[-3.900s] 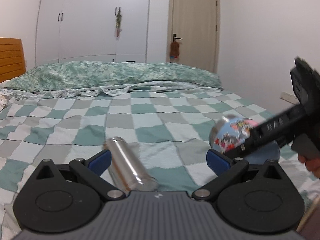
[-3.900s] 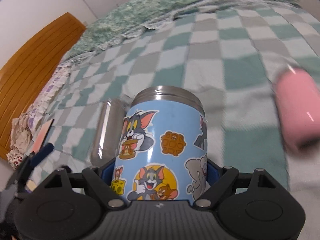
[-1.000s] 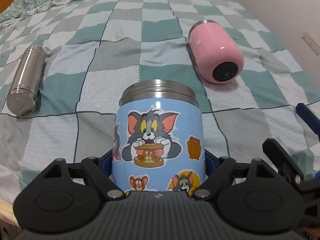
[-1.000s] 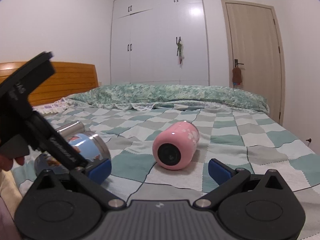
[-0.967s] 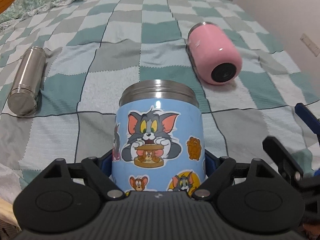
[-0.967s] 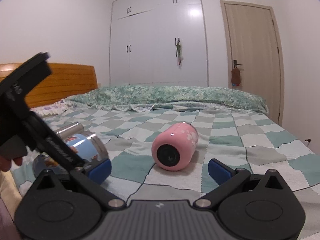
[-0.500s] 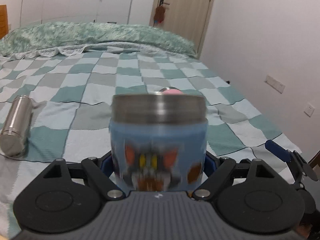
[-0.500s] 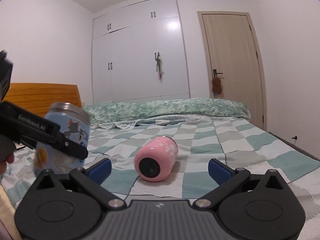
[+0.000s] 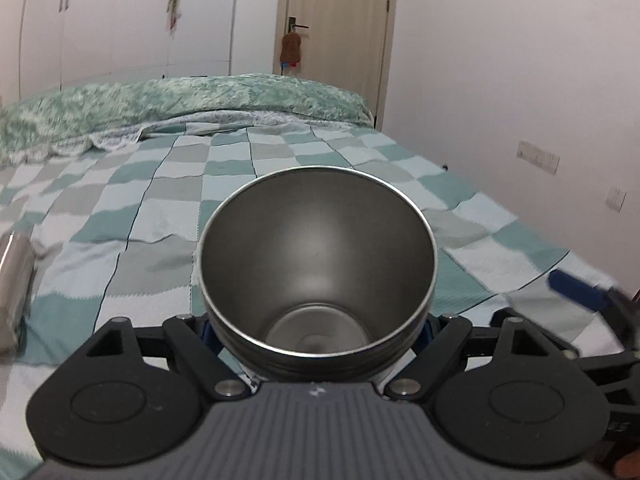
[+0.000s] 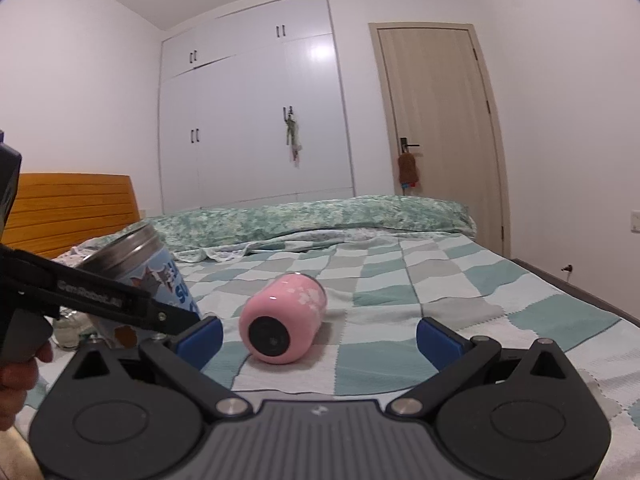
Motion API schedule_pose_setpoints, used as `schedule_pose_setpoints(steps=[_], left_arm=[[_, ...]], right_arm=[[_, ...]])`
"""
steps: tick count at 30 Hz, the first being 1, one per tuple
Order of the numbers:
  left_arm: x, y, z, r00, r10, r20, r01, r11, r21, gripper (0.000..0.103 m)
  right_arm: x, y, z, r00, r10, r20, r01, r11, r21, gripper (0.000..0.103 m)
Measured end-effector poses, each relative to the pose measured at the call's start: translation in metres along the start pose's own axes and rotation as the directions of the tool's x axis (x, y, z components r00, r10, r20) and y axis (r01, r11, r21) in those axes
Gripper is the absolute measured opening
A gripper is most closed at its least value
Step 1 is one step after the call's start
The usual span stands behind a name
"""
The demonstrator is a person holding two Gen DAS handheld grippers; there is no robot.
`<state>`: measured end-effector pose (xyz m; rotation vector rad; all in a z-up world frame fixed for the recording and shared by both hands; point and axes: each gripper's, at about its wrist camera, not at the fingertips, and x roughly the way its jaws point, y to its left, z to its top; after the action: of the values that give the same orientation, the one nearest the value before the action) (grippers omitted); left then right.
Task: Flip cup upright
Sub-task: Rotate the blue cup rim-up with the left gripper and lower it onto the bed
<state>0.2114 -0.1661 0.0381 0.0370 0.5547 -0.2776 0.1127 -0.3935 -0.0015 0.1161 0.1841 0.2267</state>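
My left gripper [image 9: 318,326] is shut on the blue cartoon cup [image 9: 318,264]. The cup's steel mouth faces the camera and I see down to its bottom. In the right wrist view the same cup [image 10: 140,280] is held mouth up, tilted a little, at the left above the bed. My right gripper [image 10: 318,330] is open and empty, low over the bed. A pink cup [image 10: 284,322] lies on its side just ahead of it, base toward the camera.
The checked green and grey bedspread [image 9: 132,216] covers the bed. A steel bottle [image 9: 14,284] lies on its side at the far left. A rolled green quilt [image 10: 320,216] lies at the back. A wall runs along the right [image 9: 520,120].
My left gripper has swung the blue cup up from lying flat to mouth up. My right gripper has sunk lower, toward the pink cup.
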Motion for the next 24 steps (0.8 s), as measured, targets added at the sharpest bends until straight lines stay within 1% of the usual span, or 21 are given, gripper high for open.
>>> schedule_pose_setpoints(steps=[2,4,6,10,11,12,13,15,17,20,22,23,24], left_arm=[[0.017,-0.005,-0.002,0.999,0.013,-0.046,-0.012,0.999,0.032,0.085],[0.034,-0.006,-0.01,0.993,0.019,-0.117,-0.014,0.999,0.045,0.084],[0.039,-0.006,-0.012,0.995,0.019,-0.101,-0.014,0.998,0.056,0.084],[0.037,-0.004,-0.01,0.994,0.014,-0.113,-0.009,0.999,0.044,0.085],[0.035,-0.002,-0.01,0.994,0.007,-0.108,-0.002,0.999,0.042,0.089],[0.03,-0.001,-0.009,0.995,0.0,-0.095,0.004,0.999,0.041,0.102],[0.022,-0.001,-0.009,0.997,-0.001,-0.072,0.004,0.999,0.039,0.103],[0.002,0.001,-0.006,1.0,-0.009,-0.023,0.01,0.999,0.043,0.103],[-0.018,0.005,-0.004,1.0,-0.009,-0.002,0.009,0.999,0.048,0.103],[-0.058,0.013,-0.006,0.997,-0.003,0.078,-0.001,0.999,0.051,0.103],[-0.087,0.022,-0.011,0.988,0.014,0.155,-0.021,0.999,0.038,0.103],[-0.1,0.027,-0.014,0.981,0.03,0.191,-0.036,0.999,0.025,0.103],[-0.115,0.033,-0.019,0.971,0.049,0.235,-0.053,0.999,0.009,0.103]], right_arm=[[0.001,-0.002,0.0,1.0,-0.013,-0.006,0.013,1.0,0.002,0.103],[0.001,-0.005,-0.001,1.0,-0.015,-0.008,0.015,1.0,0.003,0.103],[0.001,-0.006,-0.001,1.0,-0.019,-0.009,0.019,1.0,0.002,0.103],[0.002,-0.006,-0.002,1.0,-0.022,-0.008,0.022,1.0,0.001,0.103],[0.002,-0.006,-0.002,1.0,-0.022,-0.006,0.022,1.0,0.0,0.103],[0.001,-0.005,-0.001,1.0,-0.021,-0.003,0.021,1.0,0.0,0.103],[0.0,-0.005,-0.001,1.0,-0.019,0.005,0.019,1.0,-0.001,0.103],[-0.003,-0.002,0.0,1.0,-0.018,0.022,0.019,1.0,-0.01,0.103],[-0.008,0.002,0.003,0.999,-0.015,0.039,0.016,1.0,-0.024,0.103],[-0.02,0.01,0.009,0.998,-0.011,0.064,0.014,0.999,-0.044,0.103],[-0.03,0.017,0.013,0.997,0.002,0.074,0.003,0.998,-0.057,0.103],[-0.035,0.022,0.014,0.997,0.005,0.075,0.0,0.998,-0.064,0.103],[-0.04,0.027,0.015,0.997,0.009,0.072,-0.004,0.997,-0.072,0.103]])
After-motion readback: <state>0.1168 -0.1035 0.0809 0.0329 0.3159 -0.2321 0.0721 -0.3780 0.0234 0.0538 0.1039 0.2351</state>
